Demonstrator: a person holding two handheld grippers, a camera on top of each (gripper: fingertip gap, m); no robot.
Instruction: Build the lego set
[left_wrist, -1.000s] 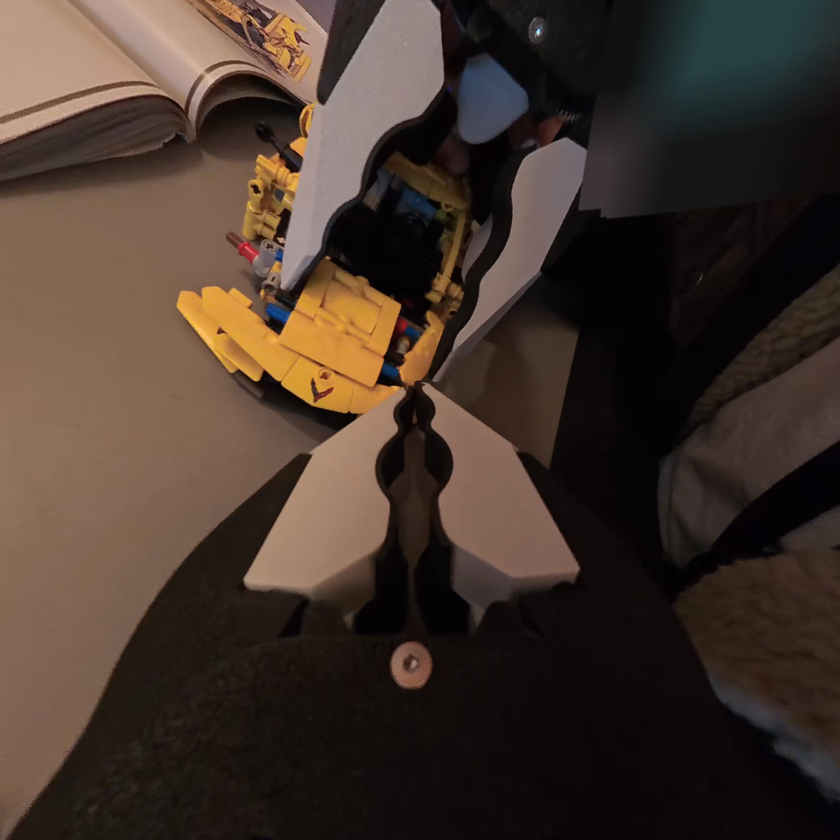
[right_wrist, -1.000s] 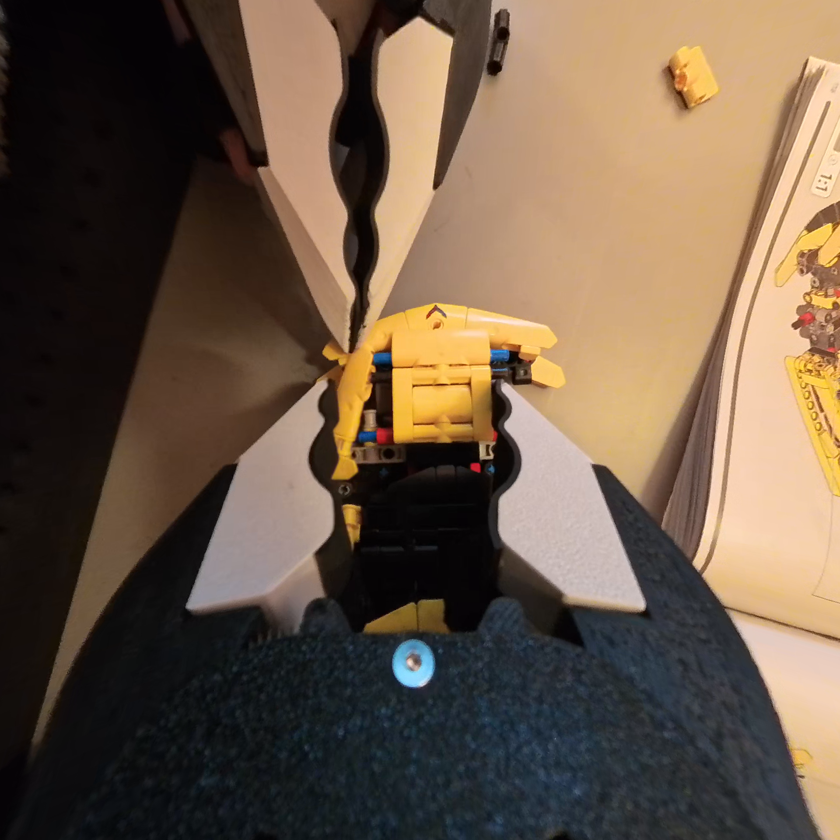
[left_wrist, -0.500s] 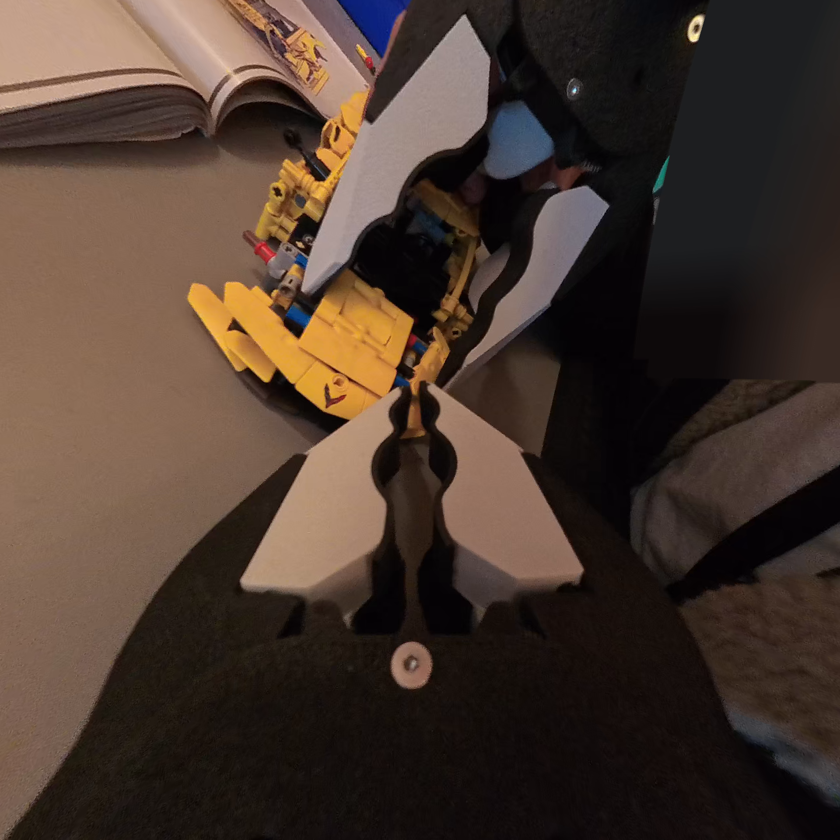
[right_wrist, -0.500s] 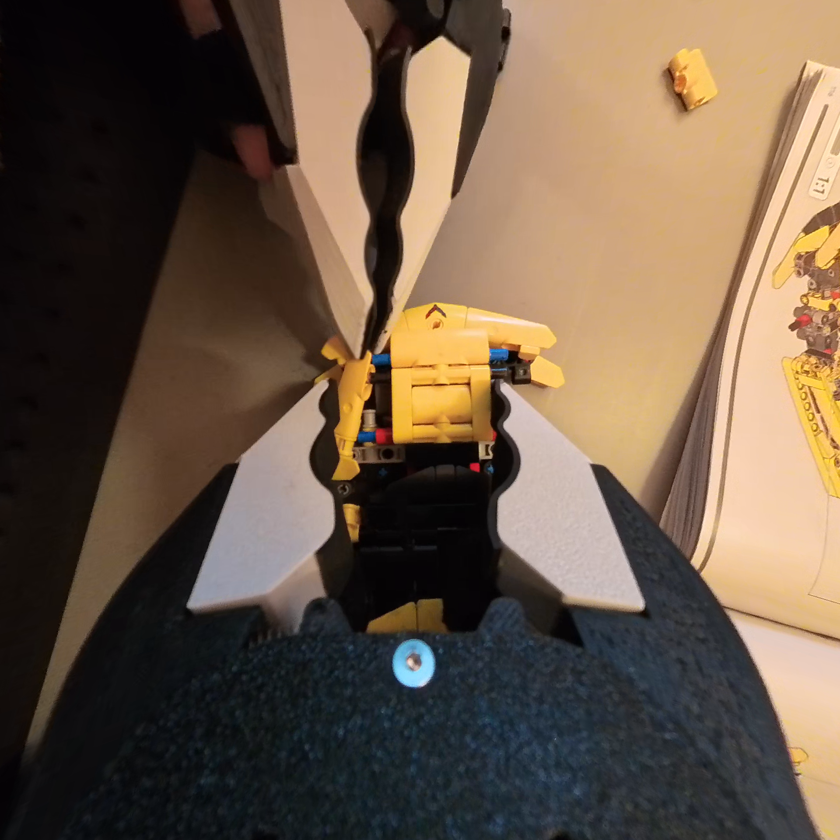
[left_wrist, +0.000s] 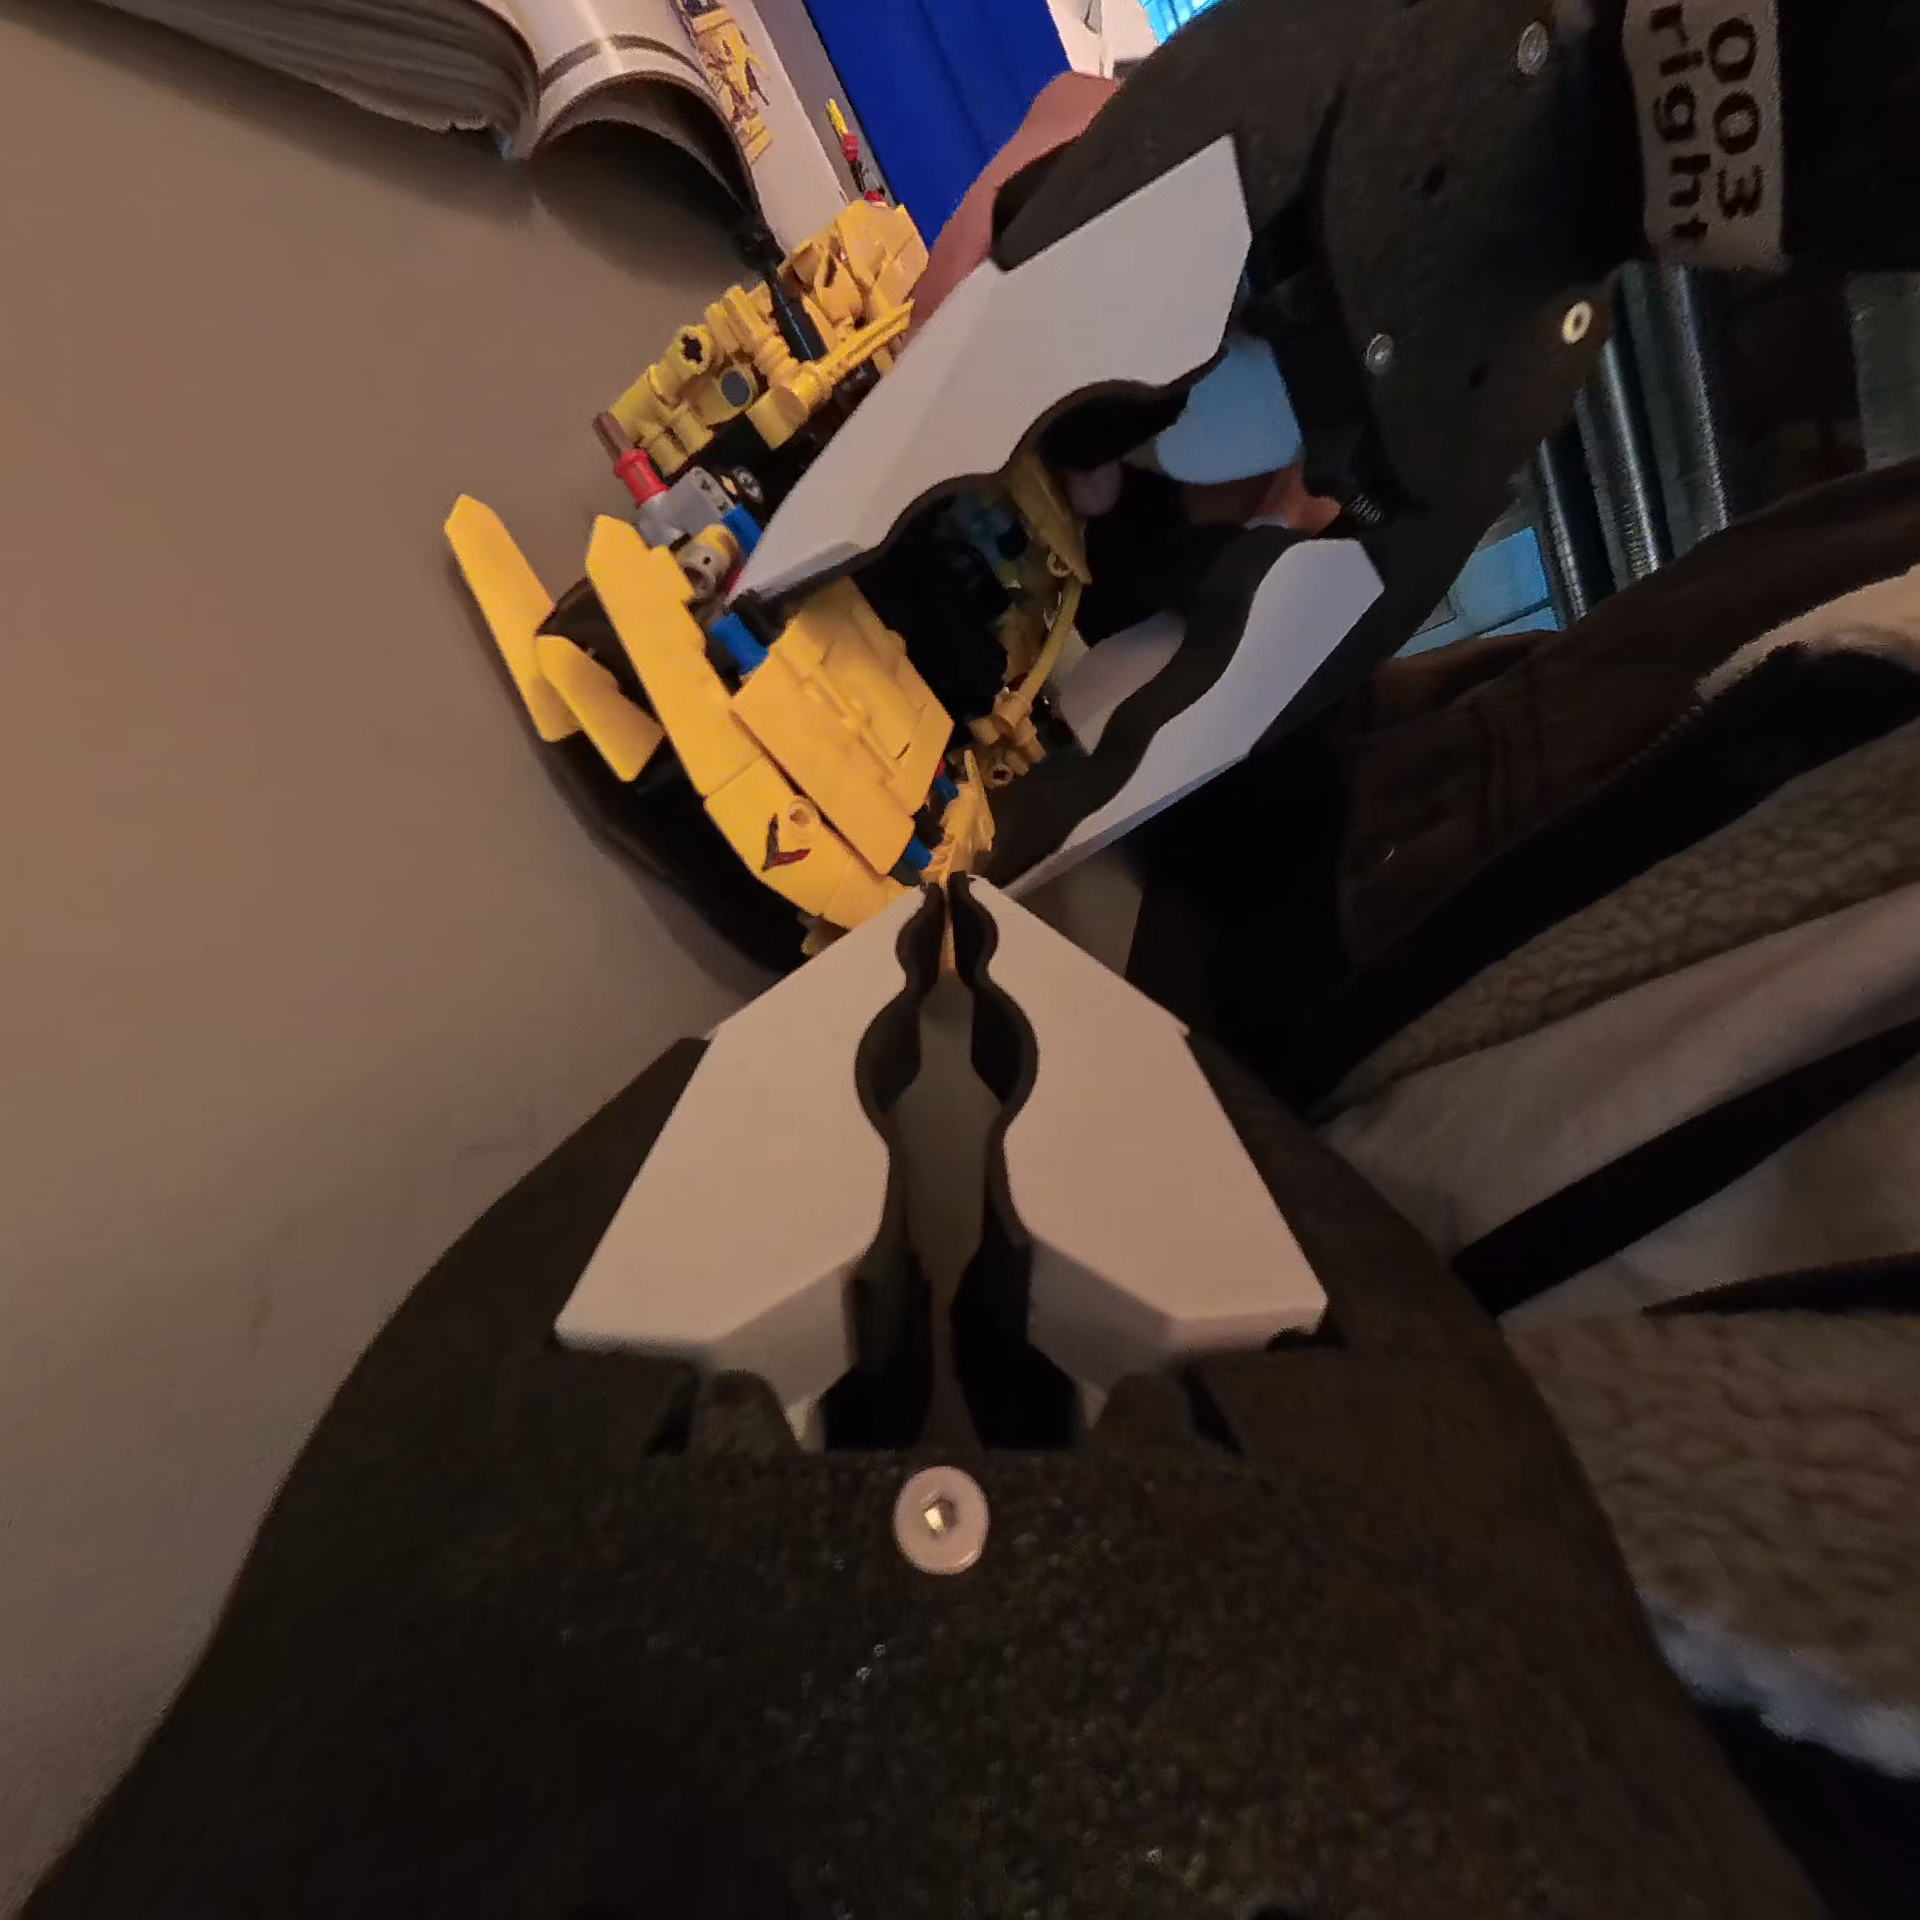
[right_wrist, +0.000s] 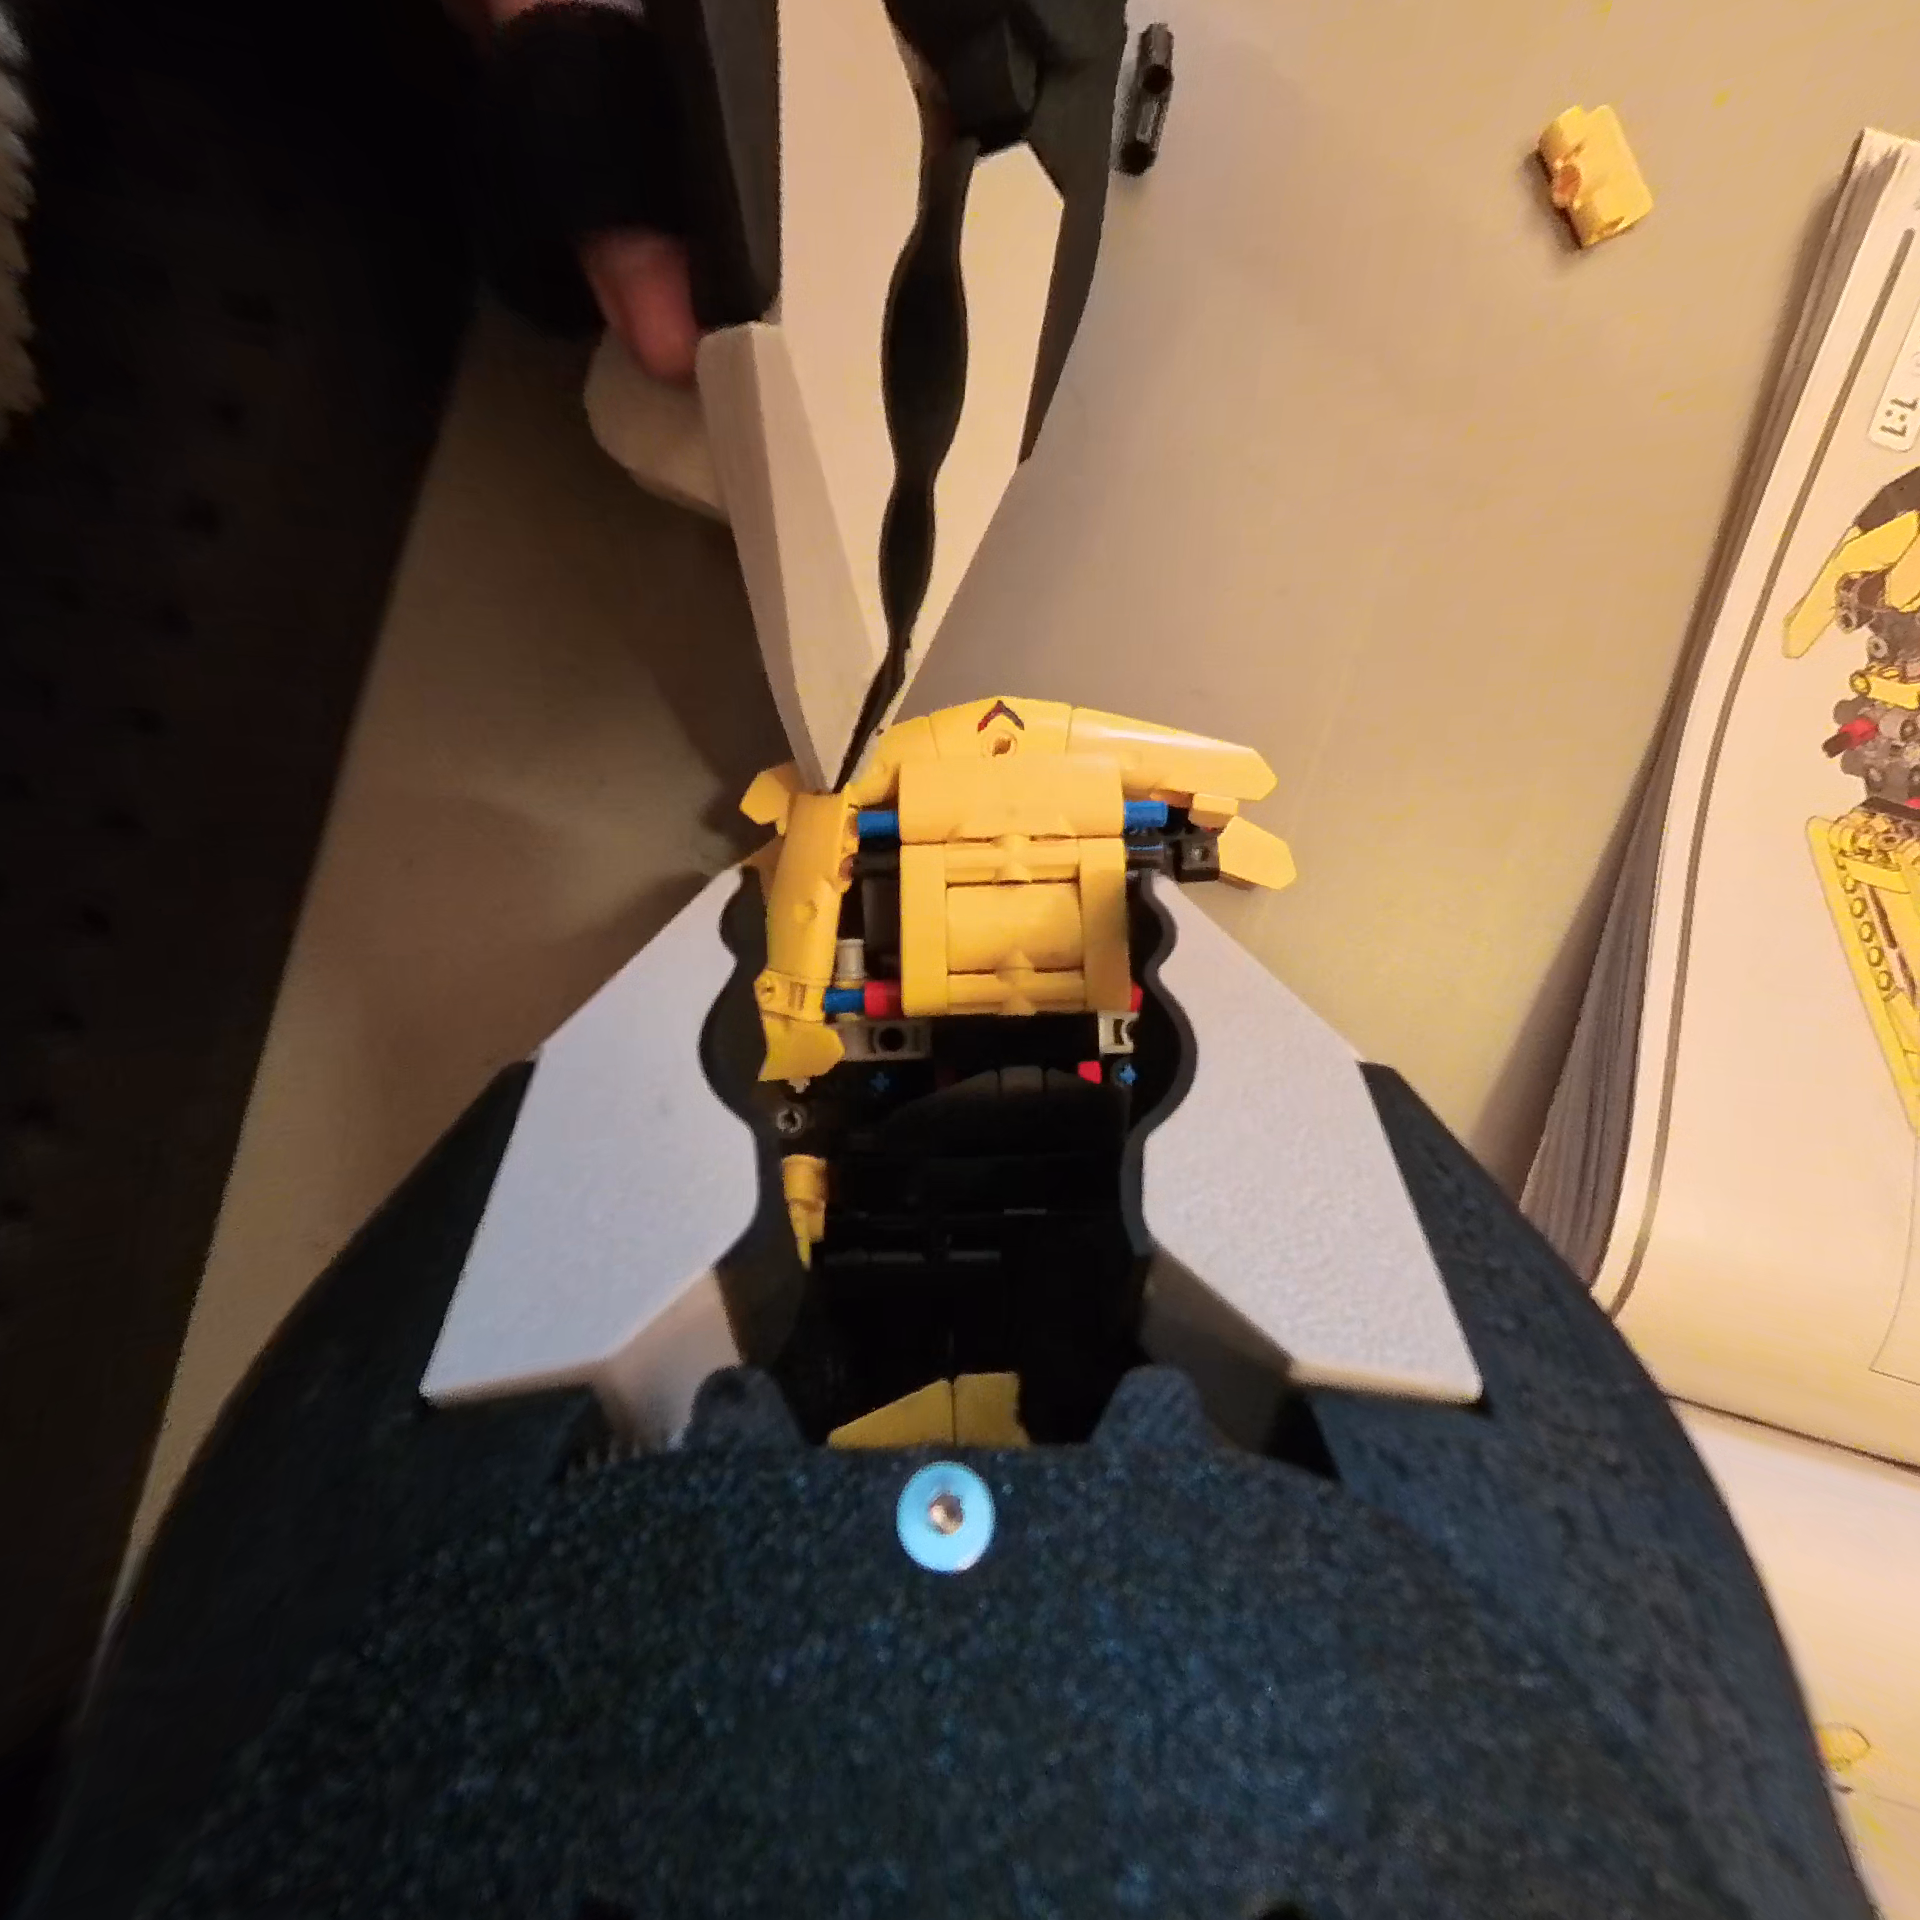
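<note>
1. The table (right_wrist: 1299, 520) is beige and plain; it carries everything, and its edge runs along the left side in the right wrist view.
2. The instruction booklet (right_wrist: 1766, 935) lies open on the table, at the right edge of the right wrist view, well apart from the model.
3. The right gripper (right_wrist: 951, 894) has its fingers spread wide and pressed on the two sides of the yellow lego car (right_wrist: 997, 894), so it is clamped on the car's black middle part. The car's nose sticks out past the fingertips.
4. The left gripper (left_wrist: 951, 894) has its fingers together. The tips pinch a thin yellow part at the front left corner of the car; how firmly, I cannot tell.
5. A small yellow brick (right_wrist: 1595, 177) lies loose on the table, beyond the car.
6. A small black pin (right_wrist: 1148, 99) lies near it, just beside the left gripper.
</note>
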